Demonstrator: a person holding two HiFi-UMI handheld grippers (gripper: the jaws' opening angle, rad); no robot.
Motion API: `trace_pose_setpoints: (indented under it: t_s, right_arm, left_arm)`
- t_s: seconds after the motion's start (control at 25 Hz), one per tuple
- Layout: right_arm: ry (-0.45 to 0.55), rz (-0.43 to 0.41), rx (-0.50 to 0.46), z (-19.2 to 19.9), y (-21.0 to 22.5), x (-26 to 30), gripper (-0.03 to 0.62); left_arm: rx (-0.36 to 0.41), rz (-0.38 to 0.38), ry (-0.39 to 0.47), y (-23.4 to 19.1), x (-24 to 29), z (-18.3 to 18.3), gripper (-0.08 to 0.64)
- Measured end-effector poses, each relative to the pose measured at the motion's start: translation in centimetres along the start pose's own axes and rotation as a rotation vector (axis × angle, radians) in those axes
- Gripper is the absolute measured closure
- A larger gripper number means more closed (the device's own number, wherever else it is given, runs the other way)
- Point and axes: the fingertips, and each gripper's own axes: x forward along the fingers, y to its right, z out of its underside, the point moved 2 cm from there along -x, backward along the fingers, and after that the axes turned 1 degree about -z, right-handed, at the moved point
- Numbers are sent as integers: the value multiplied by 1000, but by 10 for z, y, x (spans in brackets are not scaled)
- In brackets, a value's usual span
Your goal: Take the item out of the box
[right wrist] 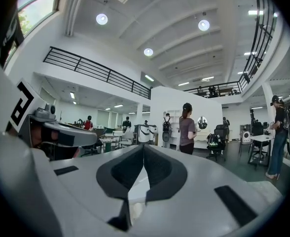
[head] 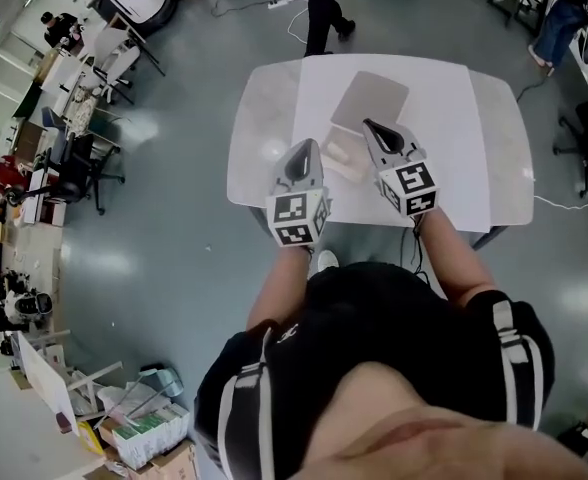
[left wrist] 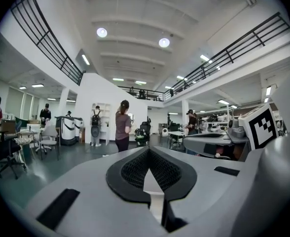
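On the white table [head: 264, 118] lies a flat grey-brown box [head: 371, 100]. A paler beige piece [head: 346, 160] sits at its near left corner, partly hidden behind the grippers. I cannot see what the box holds. My left gripper [head: 307, 146] hangs over the table's near part, its tip beside the beige piece, jaws shut with nothing between them. My right gripper [head: 369, 124] points at the box's near edge, also shut and empty. Both point level across the room. The left gripper view shows its jaws [left wrist: 149, 151] meeting at the tip, as does the right gripper view [right wrist: 143, 147].
A person in dark trousers [head: 321, 8] stands just beyond the table's far edge. Desks, office chairs [head: 84, 163] and clutter line the left. Cardboard boxes [head: 149, 438] lie on the floor behind me. A cable [head: 564, 203] runs along the floor to the right.
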Motion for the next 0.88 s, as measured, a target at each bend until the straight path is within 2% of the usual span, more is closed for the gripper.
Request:
trace_pose_setpoints:
  t_s: [0.24,0.72,0.88]
  right_arm:
    - [-41,17,-18,14,3,26,578]
    - [-274,-27,-184,76,8,67,577]
    - [-373,-91,-204,102,0,83,577]
  left_arm:
    - [0,22,-27,-18,18,7,549]
    - [-16,-19,-52,-48,28,18,549]
    - [-22,-48,-58,-63,25,18,549]
